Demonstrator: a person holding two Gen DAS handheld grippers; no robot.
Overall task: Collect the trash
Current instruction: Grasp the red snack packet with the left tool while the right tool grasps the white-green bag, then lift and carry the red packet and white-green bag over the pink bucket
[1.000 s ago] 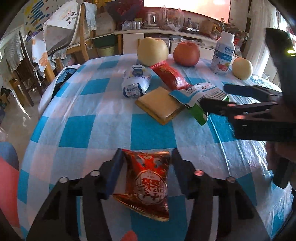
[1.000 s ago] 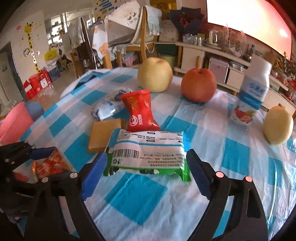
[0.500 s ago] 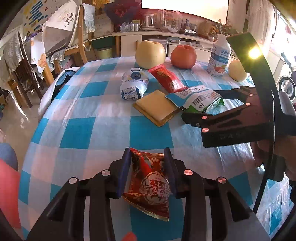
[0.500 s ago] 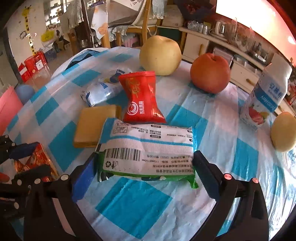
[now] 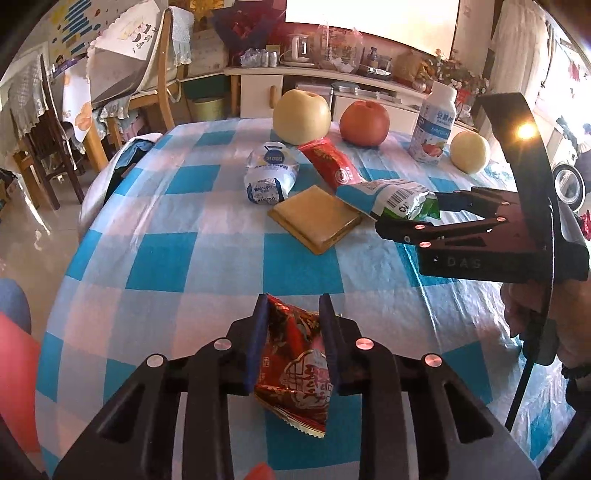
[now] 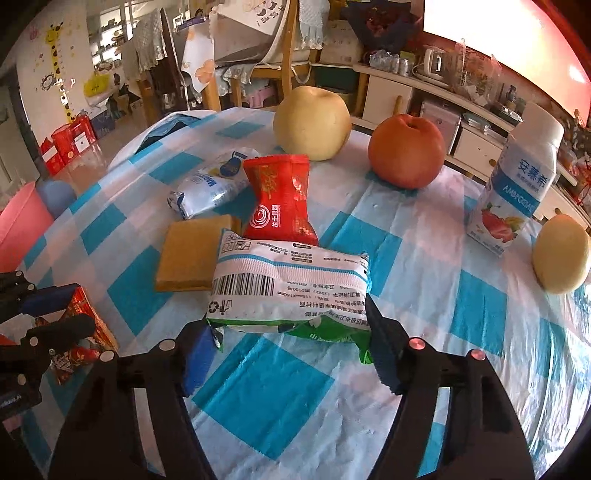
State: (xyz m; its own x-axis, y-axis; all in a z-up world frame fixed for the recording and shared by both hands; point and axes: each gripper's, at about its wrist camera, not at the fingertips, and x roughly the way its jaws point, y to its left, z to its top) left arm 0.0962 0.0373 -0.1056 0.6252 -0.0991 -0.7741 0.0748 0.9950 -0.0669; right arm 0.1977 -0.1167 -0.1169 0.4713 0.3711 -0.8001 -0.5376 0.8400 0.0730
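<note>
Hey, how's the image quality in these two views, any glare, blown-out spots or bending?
Left wrist view: window blown out white, a bright glint on the right gripper's mount, table edges bowed by the fisheye. Right wrist view: overexposed pinkish window at top right, strong barrel bending, corners dark, bag print sharp.

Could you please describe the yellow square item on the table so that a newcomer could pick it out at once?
On the blue-and-white checked tablecloth, look in front of the big yellow pear and the red apple, among the wrappers. The flat mustard-yellow square packet lies just left of the white barcoded packet. It alone is plain, with no printing and no crinkled foil.
</note>
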